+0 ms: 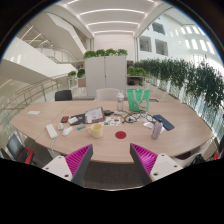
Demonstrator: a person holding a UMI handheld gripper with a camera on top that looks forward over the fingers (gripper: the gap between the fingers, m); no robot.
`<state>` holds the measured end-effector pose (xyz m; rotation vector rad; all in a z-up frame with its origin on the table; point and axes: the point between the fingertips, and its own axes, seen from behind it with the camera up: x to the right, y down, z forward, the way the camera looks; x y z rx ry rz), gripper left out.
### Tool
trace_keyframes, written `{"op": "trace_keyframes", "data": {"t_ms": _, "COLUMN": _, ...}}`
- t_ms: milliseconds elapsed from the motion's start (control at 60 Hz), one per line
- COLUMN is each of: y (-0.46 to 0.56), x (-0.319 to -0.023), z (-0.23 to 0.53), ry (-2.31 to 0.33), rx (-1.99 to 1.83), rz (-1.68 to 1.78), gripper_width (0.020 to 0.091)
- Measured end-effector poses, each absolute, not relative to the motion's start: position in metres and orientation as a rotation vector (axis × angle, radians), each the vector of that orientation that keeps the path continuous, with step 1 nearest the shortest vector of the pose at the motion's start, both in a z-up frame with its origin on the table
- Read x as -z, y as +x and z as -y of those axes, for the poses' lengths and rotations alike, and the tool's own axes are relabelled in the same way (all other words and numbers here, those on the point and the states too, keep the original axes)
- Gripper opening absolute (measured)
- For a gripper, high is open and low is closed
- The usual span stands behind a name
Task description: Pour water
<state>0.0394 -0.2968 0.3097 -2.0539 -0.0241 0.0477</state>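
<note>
The gripper [112,160] hangs empty, its pink-padded fingers [75,160] spread wide, well back from the oval light-wood table [60,145]. This looks like the approach step, nothing grasped yet. The likeliest water vessels, a pair of tall green translucent containers [138,99], stand at one o'clock beyond the fingers; a yellow cup [97,129] sits at eleven o'clock. Next comes closing in on one.

An oval wooden bench [60,140] stands in a bright atrium, with an open laptop [95,115], a yellow cup [97,129], a red coaster [120,134] and a white remote-like slab [52,130] (its exact kind unclear). White cabinets [105,72] topped with plants [106,53] stand behind.
</note>
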Motion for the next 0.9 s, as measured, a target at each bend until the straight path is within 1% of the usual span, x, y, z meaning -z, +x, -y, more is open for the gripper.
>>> {"op": "trace_keyframes", "data": {"t_ms": 67, "y": 0.025, "x": -0.312, "z": 0.297, "ry": -2.046, "rx": -0.074, "rz": 0.028, "gripper_width": 0.0835}}
{"op": "trace_keyframes", "data": {"t_ms": 117, "y": -0.016, "x": -0.330, "z": 0.317, "ry": -2.044, "rx": -0.066, "rz": 0.036, "gripper_width": 0.0835}}
{"op": "trace_keyframes", "data": {"t_ms": 133, "y": 0.004, "x": -0.321, "z": 0.304, "ry": -2.036, "rx": -0.066, "rz": 0.043, "gripper_width": 0.0836}}
{"op": "trace_keyframes", "data": {"t_ms": 200, "y": -0.011, "x": -0.323, "z": 0.304, "ry": -2.032, "rx": -0.046, "rz": 0.072, "gripper_width": 0.0835}}
{"op": "trace_keyframes", "data": {"t_ms": 217, "y": -0.013, "x": -0.318, "z": 0.298, "ry": -2.032, "rx": -0.042, "rz": 0.079, "gripper_width": 0.0850}}
{"op": "trace_keyframes", "data": {"t_ms": 233, "y": -0.013, "x": -0.322, "z": 0.303, "ry": -2.034, "rx": -0.042, "rz": 0.083, "gripper_width": 0.0834}}
{"op": "trace_keyframes", "data": {"t_ms": 400, "y": -0.014, "x": -0.307, "z": 0.293, "ry": -2.061, "rx": -0.047, "rz": 0.071, "gripper_width": 0.0834}}
{"op": "trace_keyframes", "data": {"t_ms": 417, "y": -0.016, "x": -0.302, "z": 0.283, "ry": -2.062, "rx": -0.044, "rz": 0.065, "gripper_width": 0.0833}}
{"op": "trace_keyframes", "data": {"t_ms": 517, "y": 0.019, "x": -0.284, "z": 0.265, "ry": -2.052, "rx": -0.018, "rz": 0.037, "gripper_width": 0.0834}}
{"op": "trace_keyframes", "data": {"t_ms": 533, "y": 0.028, "x": -0.287, "z": 0.269, "ry": -2.055, "rx": -0.006, "rz": 0.028, "gripper_width": 0.0833}}
{"op": "trace_keyframes", "data": {"t_ms": 550, "y": 0.040, "x": -0.276, "z": 0.258, "ry": -2.052, "rx": 0.004, "rz": 0.020, "gripper_width": 0.0833}}
{"op": "trace_keyframes", "data": {"t_ms": 583, "y": 0.060, "x": -0.265, "z": 0.246, "ry": -2.045, "rx": 0.024, "rz": 0.005, "gripper_width": 0.0834}}
{"op": "trace_keyframes", "data": {"t_ms": 600, "y": 0.068, "x": -0.268, "z": 0.247, "ry": -2.040, "rx": 0.031, "rz": -0.002, "gripper_width": 0.0836}}
{"op": "trace_keyframes", "data": {"t_ms": 633, "y": 0.090, "x": -0.262, "z": 0.233, "ry": -2.016, "rx": 0.027, "rz": -0.016, "gripper_width": 0.0837}}
{"op": "trace_keyframes", "data": {"t_ms": 667, "y": 0.110, "x": -0.248, "z": 0.217, "ry": -1.986, "rx": 0.010, "rz": -0.039, "gripper_width": 0.0836}}
{"op": "trace_keyframes", "data": {"t_ms": 683, "y": 0.121, "x": -0.246, "z": 0.212, "ry": -1.977, "rx": 0.001, "rz": -0.054, "gripper_width": 0.0837}}
{"op": "trace_keyframes", "data": {"t_ms": 783, "y": 0.198, "x": -0.200, "z": 0.165, "ry": -1.937, "rx": -0.024, "rz": -0.134, "gripper_width": 0.0838}}
{"op": "trace_keyframes", "data": {"t_ms": 850, "y": 0.252, "x": -0.166, "z": 0.133, "ry": -1.936, "rx": 0.020, "rz": -0.154, "gripper_width": 0.0832}}
{"op": "trace_keyframes", "data": {"t_ms": 900, "y": 0.289, "x": -0.147, "z": 0.107, "ry": -1.929, "rx": 0.068, "rz": -0.150, "gripper_width": 0.0834}}
